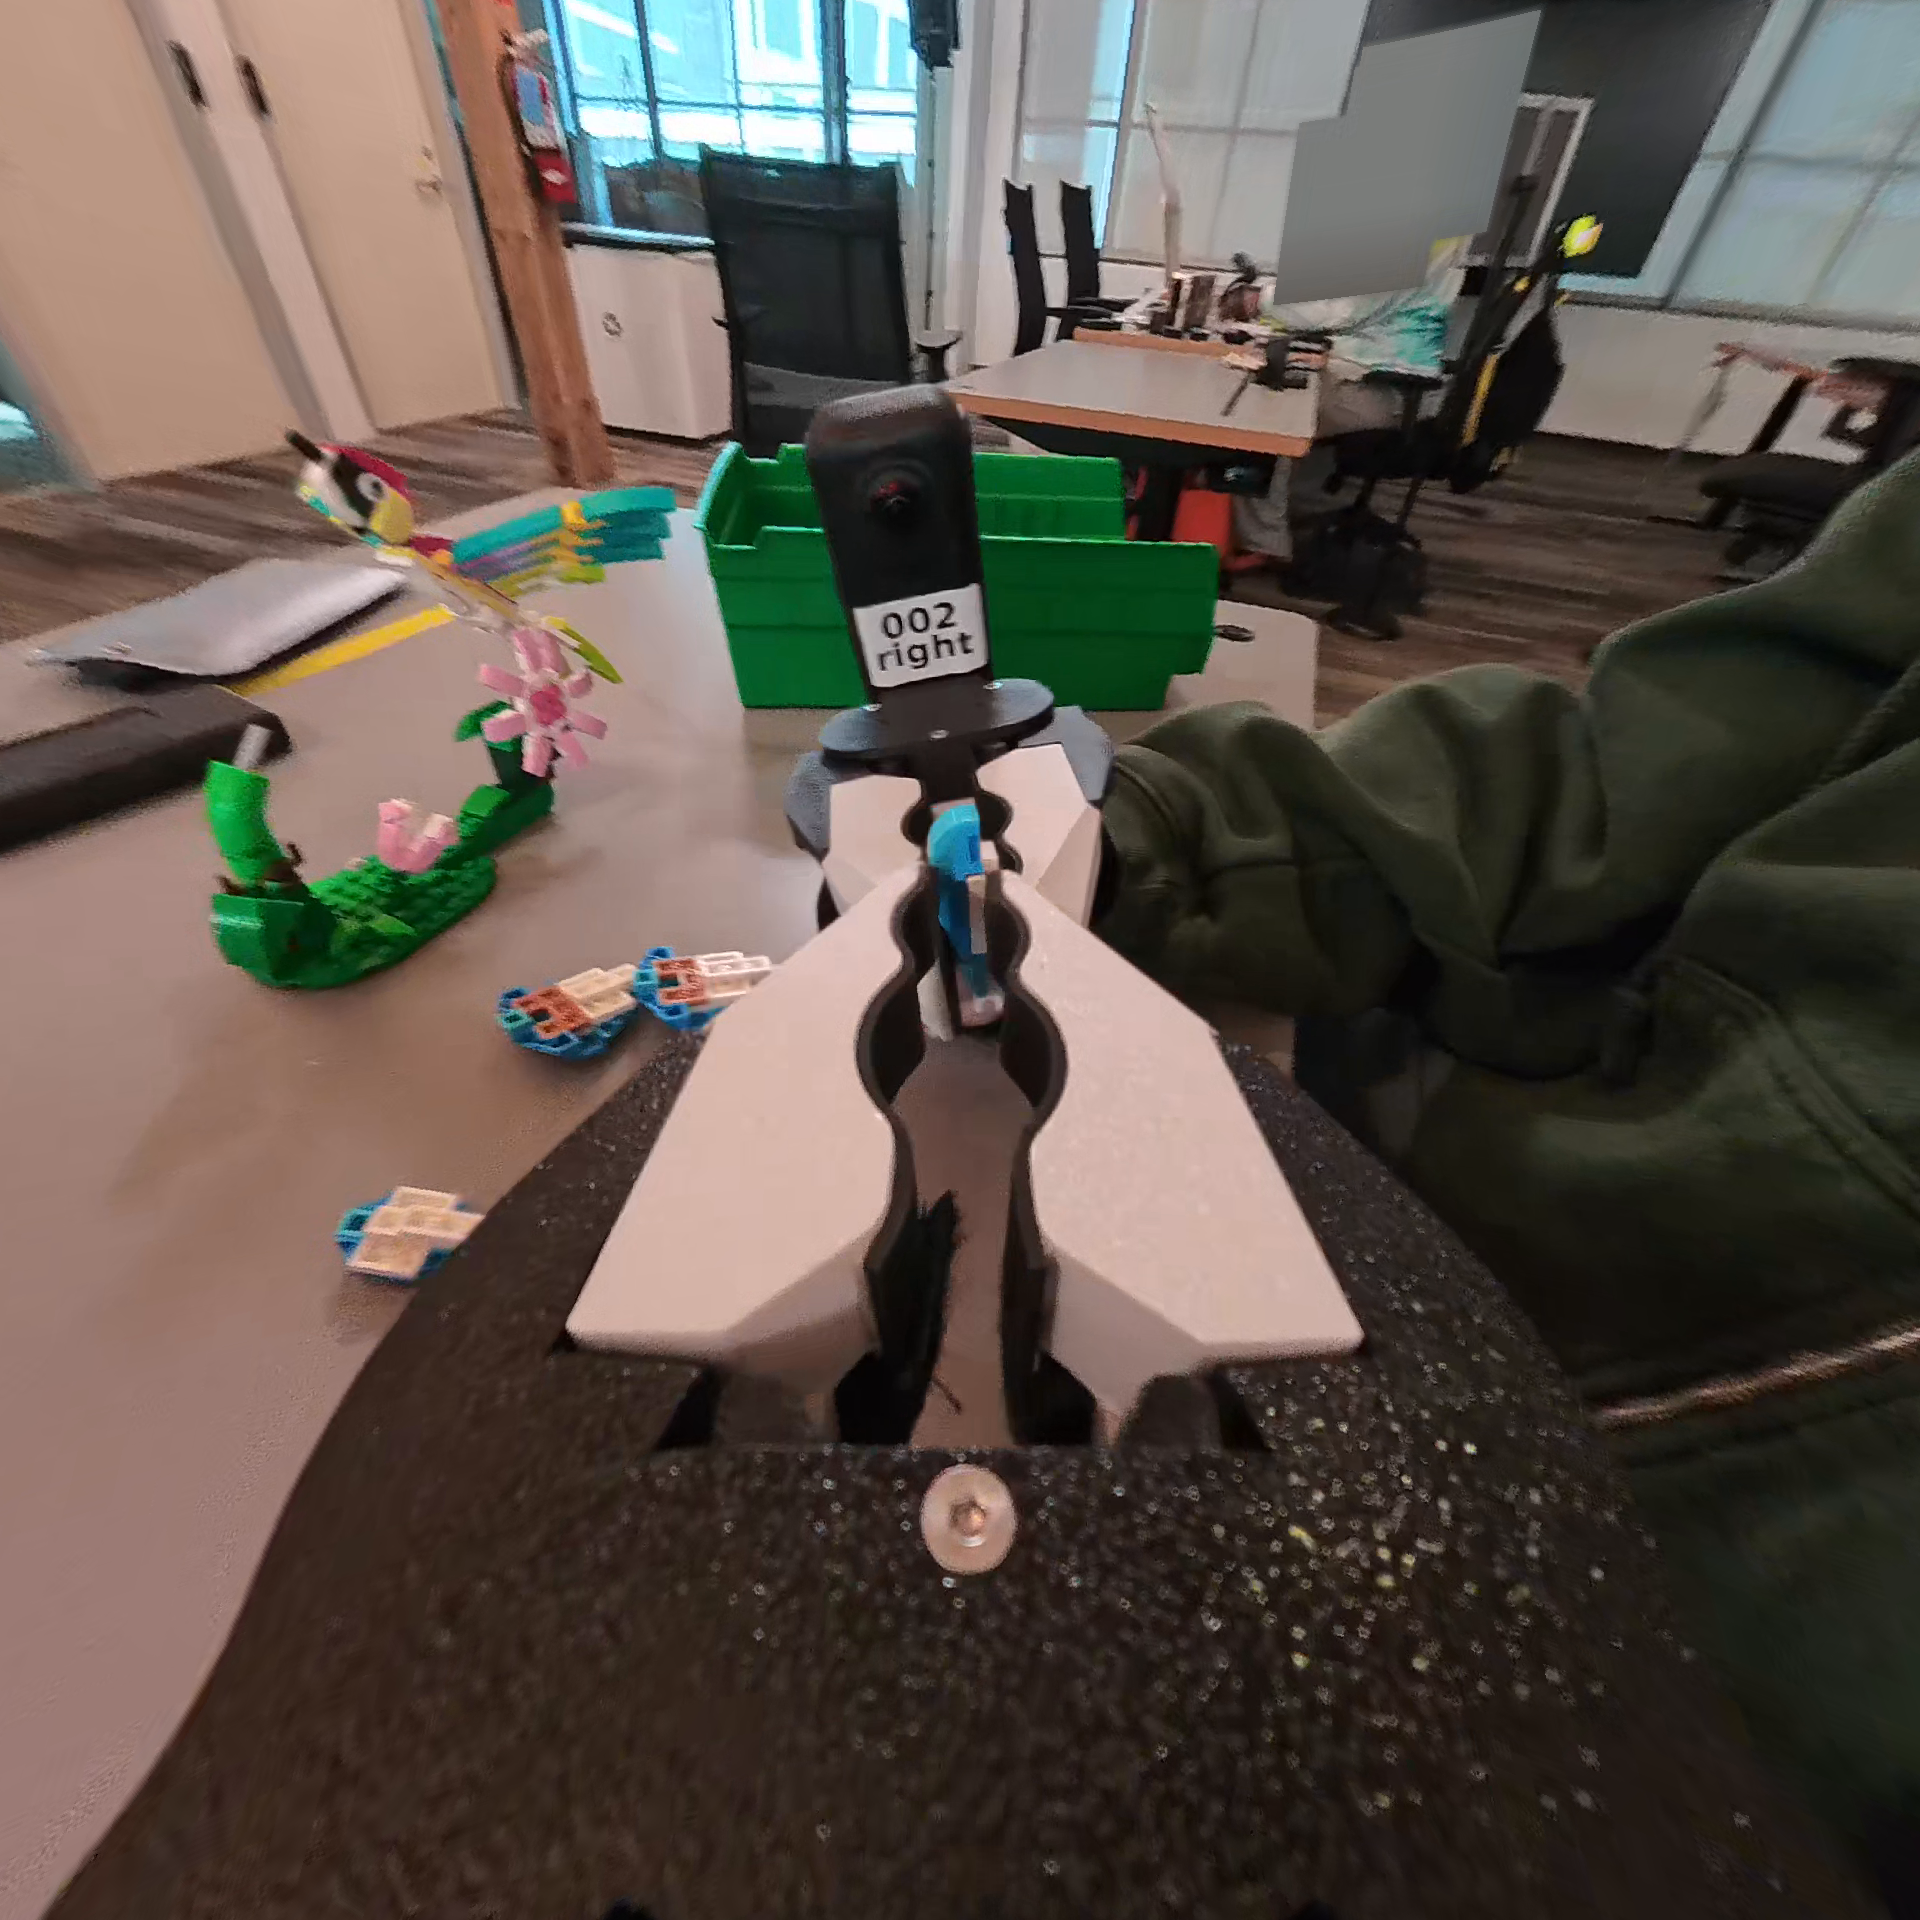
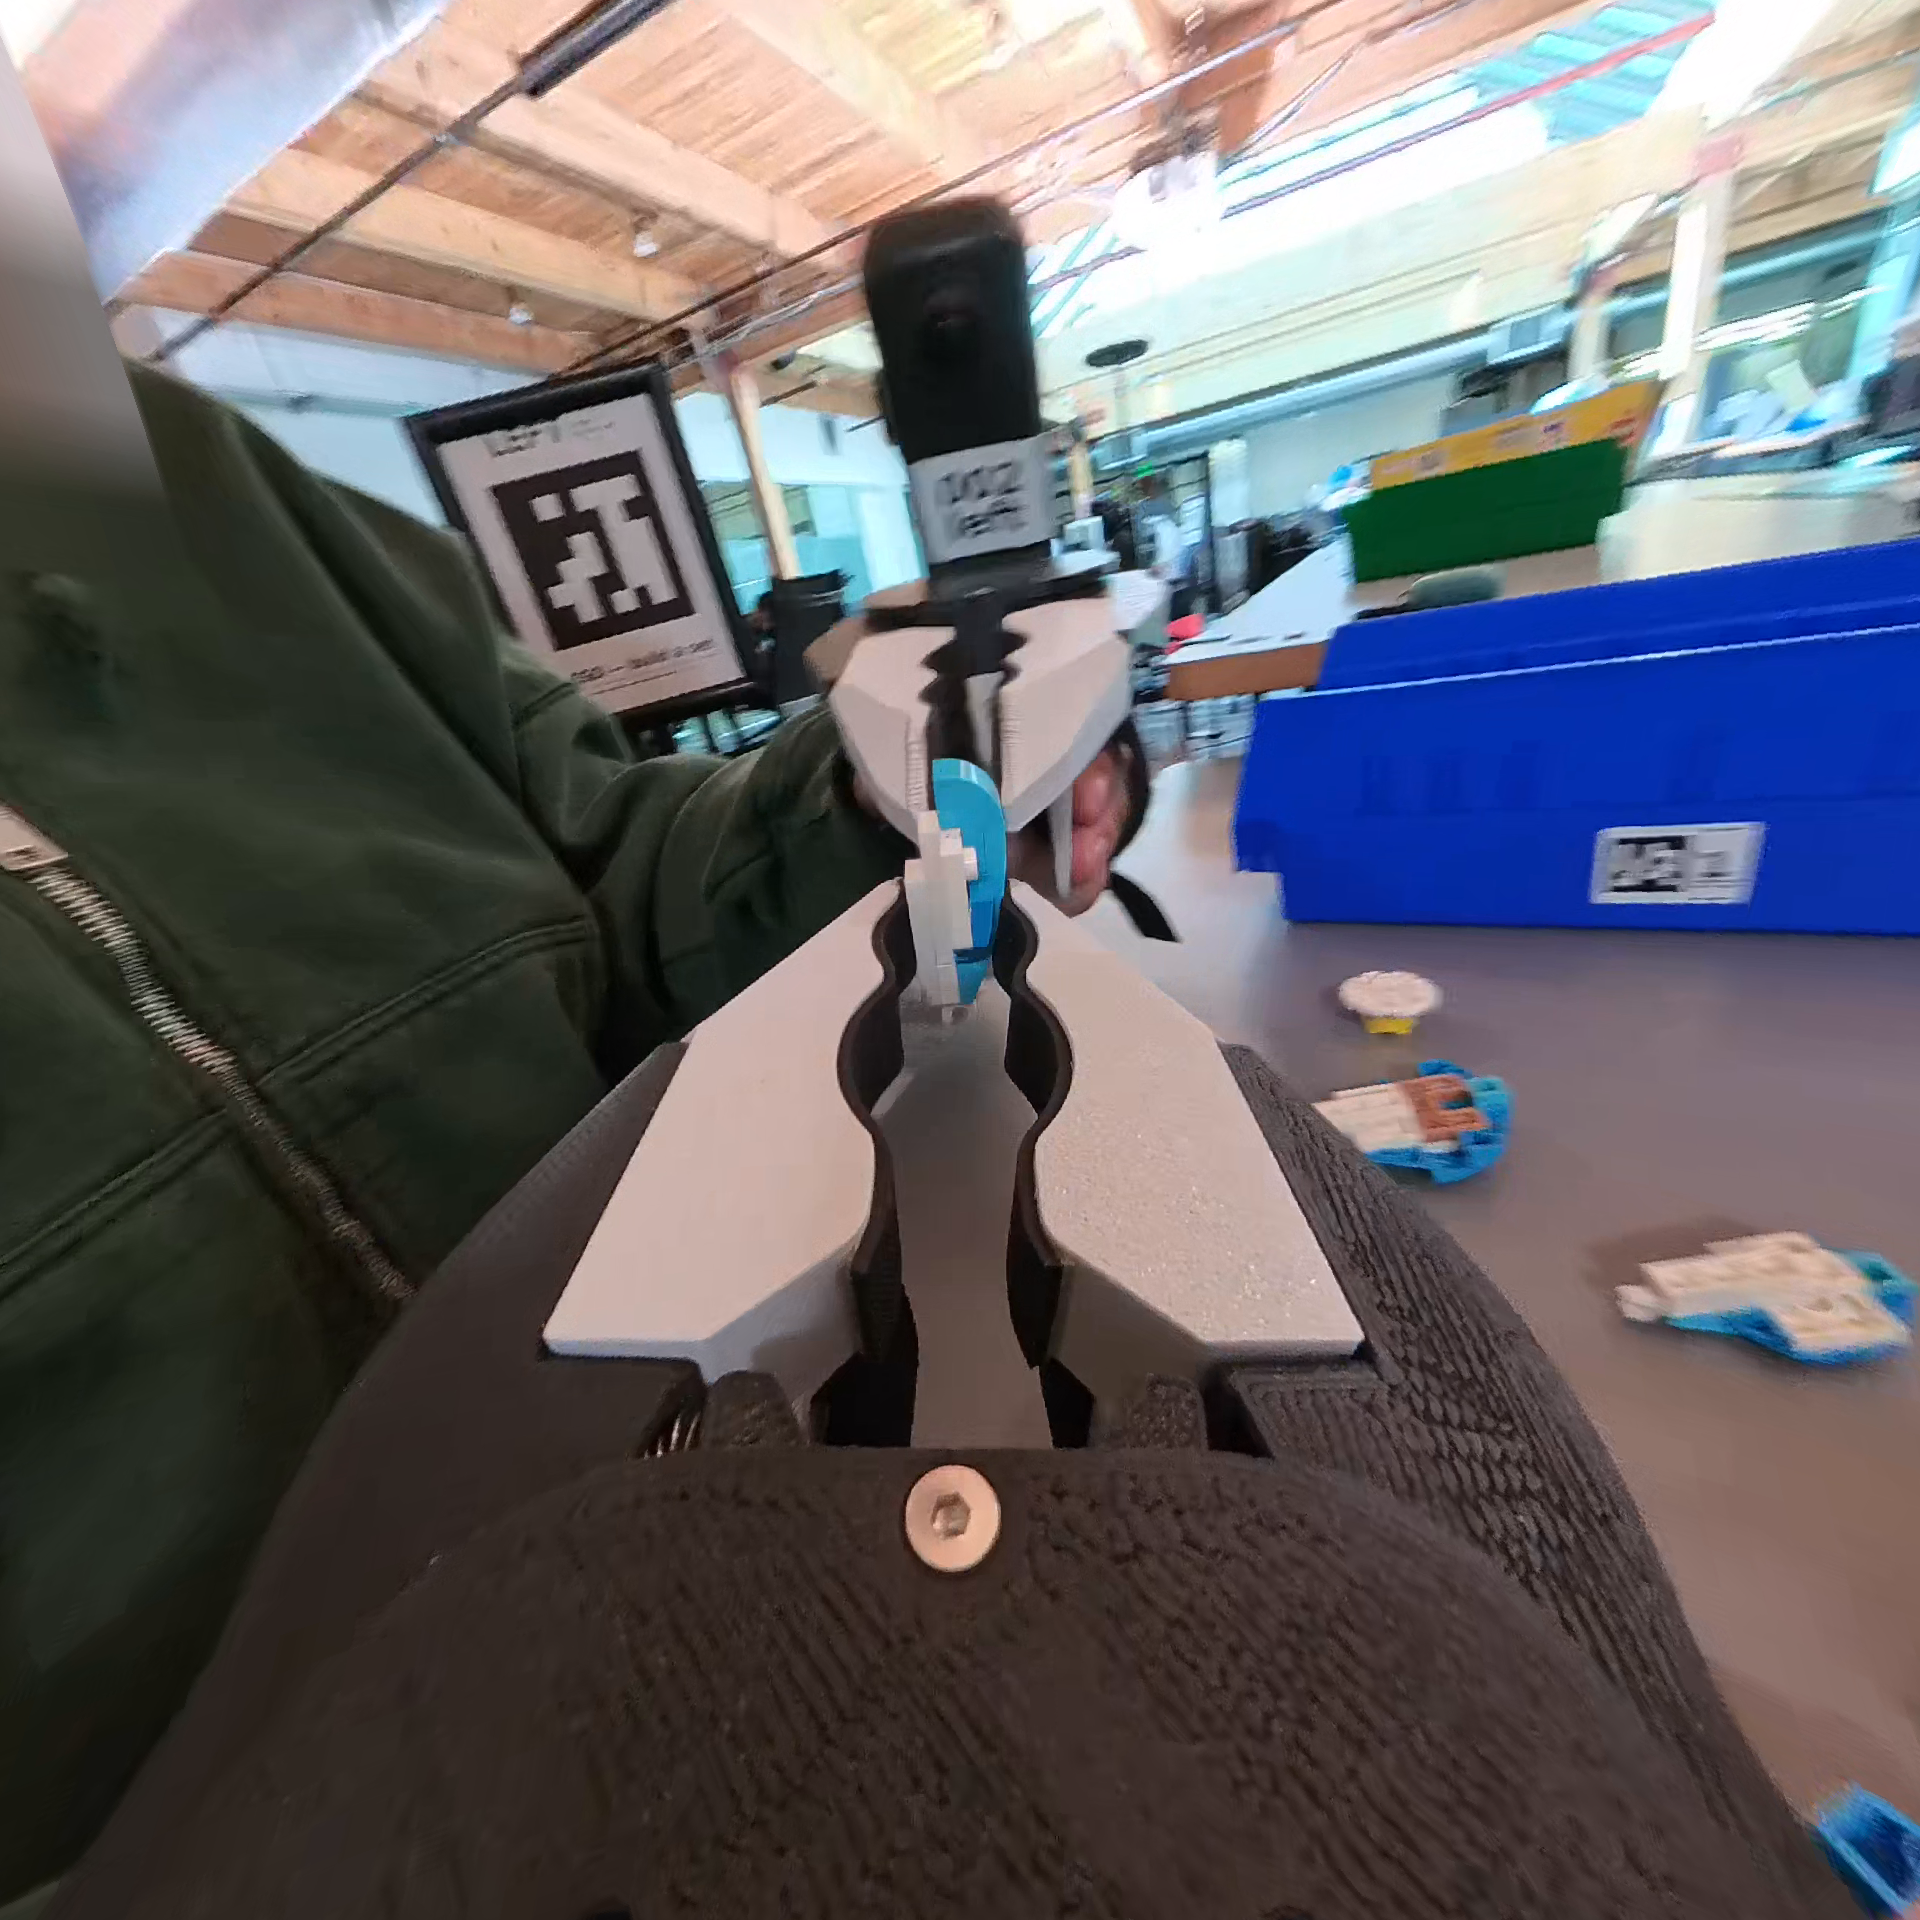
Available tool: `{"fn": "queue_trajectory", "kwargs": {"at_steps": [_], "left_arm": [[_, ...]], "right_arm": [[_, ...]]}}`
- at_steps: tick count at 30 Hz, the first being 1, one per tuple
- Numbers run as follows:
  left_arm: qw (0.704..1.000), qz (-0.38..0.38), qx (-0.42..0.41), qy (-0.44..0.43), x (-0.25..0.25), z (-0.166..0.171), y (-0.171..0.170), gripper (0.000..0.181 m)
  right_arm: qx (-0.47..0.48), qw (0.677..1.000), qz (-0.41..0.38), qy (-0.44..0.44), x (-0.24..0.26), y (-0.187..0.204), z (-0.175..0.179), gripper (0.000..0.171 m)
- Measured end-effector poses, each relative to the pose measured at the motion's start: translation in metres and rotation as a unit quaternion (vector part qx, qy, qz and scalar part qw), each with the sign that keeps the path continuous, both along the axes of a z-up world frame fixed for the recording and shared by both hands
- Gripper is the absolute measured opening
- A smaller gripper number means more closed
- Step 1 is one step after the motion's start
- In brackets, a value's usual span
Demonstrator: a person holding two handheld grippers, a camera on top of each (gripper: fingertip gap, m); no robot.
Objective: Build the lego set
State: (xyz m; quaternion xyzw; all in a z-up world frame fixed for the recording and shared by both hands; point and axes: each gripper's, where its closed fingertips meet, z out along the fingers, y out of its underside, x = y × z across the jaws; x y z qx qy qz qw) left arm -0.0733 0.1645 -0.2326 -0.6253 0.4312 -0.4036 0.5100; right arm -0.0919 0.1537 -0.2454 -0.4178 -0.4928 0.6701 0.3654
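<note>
Two hand-held grippers face each other tip to tip above a grey table point(image 1: 156, 1039). The left hand-held gripper point(image 1: 961, 935) and the right hand-held gripper point(image 2: 951, 935) both have their white fingers nearly closed on one small blue-and-white brick piece point(image 1: 961, 914), each pinching it from an opposite side. The piece stands on edge, its long axis roughly upright. A person's dark green sleeve point(image 1: 1455, 883) lies alongside. Loose blue-and-white brick pieces point(image 1: 566, 1008) rest on the table nearby. Farther off stand a green brick base with pink flowers point(image 1: 353, 904), a brick bird point(image 1: 358, 494) above it, a green bin point(image 1: 1049, 592) and a blue bin point(image 2: 1558, 769).
</note>
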Motion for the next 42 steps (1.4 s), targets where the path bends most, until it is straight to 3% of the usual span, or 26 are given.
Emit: {"fn": "queue_trajectory", "kwargs": {"at_steps": [6,9,12,14,25,34,42], "left_arm": [[0.996,-0.046,-0.061,-0.050,0.003,0.001,-0.009,0.005],[0.999,-0.004,-0.026,-0.044,-0.001,0.001,0.003,0.001],[0.998,0.046,0.040,0.011,-0.007,-0.003,0.013,0.001],[0.993,0.069,0.081,0.044,-0.010,-0.006,0.018,0.001],[0.987,0.036,0.121,0.103,-0.014,-0.016,0.007,0.009],[0.999,-0.009,0.024,0.034,-0.016,-0.014,0.000,0.000],[0.995,0.007,0.049,0.085,-0.022,-0.022,0.003,0.009]], "right_arm": [[-0.035,0.997,0.073,0.001,0.004,-0.017,0.001,0.012],[-0.033,0.999,0.021,0.004,-0.001,-0.003,0.001,0.013],[0.021,0.997,-0.073,-0.012,-0.009,0.017,-0.006,0.020],[0.041,0.995,-0.093,-0.020,-0.010,0.020,-0.008,0.019],[0.113,0.987,-0.100,-0.053,-0.013,0.017,-0.018,0.014],[0.127,0.985,-0.085,-0.075,-0.014,0.009,-0.026,0.014],[0.140,0.982,-0.088,-0.090,-0.017,0.010,-0.030,0.014]]}}
